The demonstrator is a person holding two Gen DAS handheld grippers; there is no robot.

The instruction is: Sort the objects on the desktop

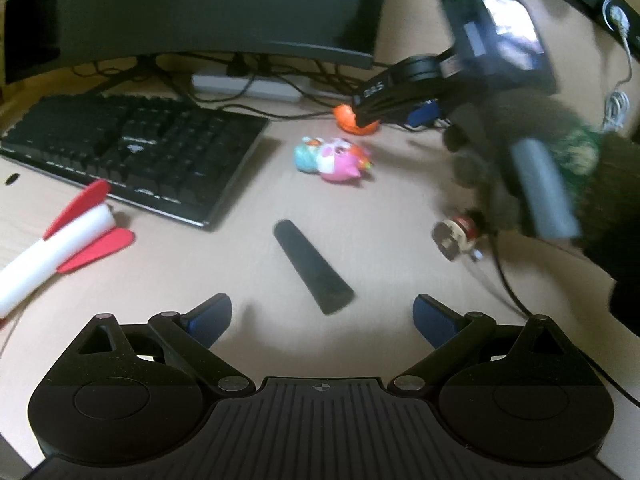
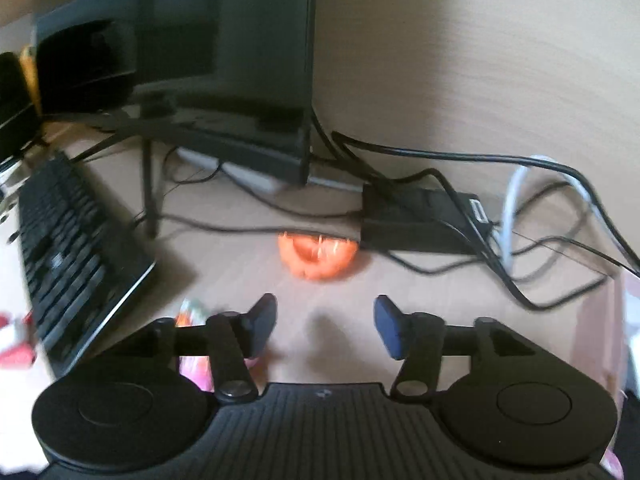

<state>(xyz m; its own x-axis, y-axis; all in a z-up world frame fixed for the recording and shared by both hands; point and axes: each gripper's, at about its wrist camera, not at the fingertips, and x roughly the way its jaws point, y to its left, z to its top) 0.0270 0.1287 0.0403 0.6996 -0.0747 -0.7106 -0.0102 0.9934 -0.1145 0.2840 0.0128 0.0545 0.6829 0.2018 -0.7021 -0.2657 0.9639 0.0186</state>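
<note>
Right gripper lined up on the orange toy, nothing grabbed yet

Big bench point(image 2: 460, 80), then keyboard point(image 1: 132, 152). Right gripper point(image 2: 325, 326) jaws half open and empty, orange toy point(image 2: 318, 256) just beyond, near cables point(image 2: 520, 240); could snag those. Left gripper point(image 1: 322, 320) wide, empty, black cylinder point(image 1: 312, 266) ahead.

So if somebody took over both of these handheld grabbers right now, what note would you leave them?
Left gripper: open, empty, hovering just short of the black cylinder.
Right gripper: open, empty, aimed at the orange toy by the cables.
Still loose on the desk: pink-and-teal toy, red-and-white rocket by the keyboard, small figurine.
Done: nothing visibly sorted.
Left: everything; no bin in view.
</note>
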